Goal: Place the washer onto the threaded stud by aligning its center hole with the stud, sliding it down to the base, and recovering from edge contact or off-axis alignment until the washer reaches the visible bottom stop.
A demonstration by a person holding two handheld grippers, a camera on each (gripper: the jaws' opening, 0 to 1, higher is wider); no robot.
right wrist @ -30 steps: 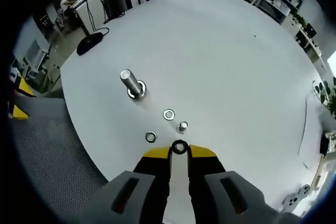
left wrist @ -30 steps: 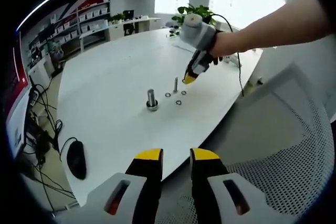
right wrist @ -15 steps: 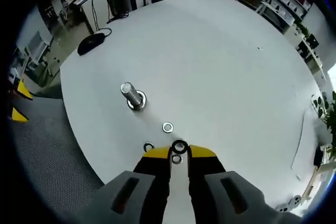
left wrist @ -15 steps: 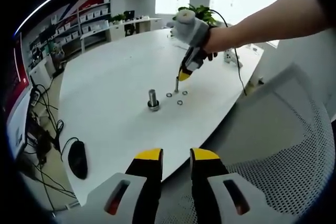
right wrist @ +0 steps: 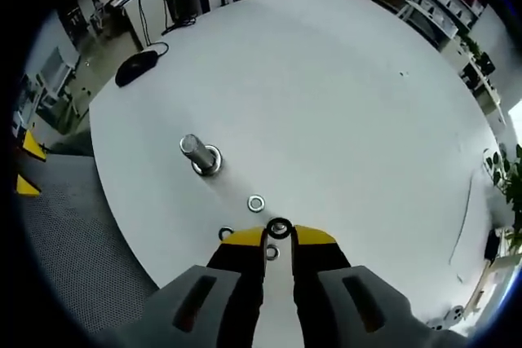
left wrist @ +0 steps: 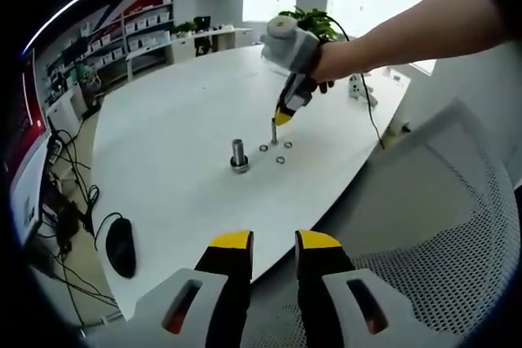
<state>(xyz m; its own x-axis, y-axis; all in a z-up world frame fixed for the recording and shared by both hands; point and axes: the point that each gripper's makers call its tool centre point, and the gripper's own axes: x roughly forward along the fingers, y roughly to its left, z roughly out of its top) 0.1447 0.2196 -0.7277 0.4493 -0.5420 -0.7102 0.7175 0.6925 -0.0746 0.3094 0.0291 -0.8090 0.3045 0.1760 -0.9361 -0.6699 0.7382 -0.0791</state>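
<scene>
Pinching the washer (right wrist: 279,227) in our right gripper (right wrist: 279,234) above the thin stud (left wrist: 272,130), we risk edge contact if tilted; left gripper (left wrist: 272,244) jaws stand slightly apart, empty.

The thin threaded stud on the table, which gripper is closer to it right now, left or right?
Right. The right gripper hangs just above the thin stud, pinching a washer. The left gripper sits back off the white table edge, well away.

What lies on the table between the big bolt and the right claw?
One loose washer lies between the big bolt and the right claw, in the right gripper view.
</scene>
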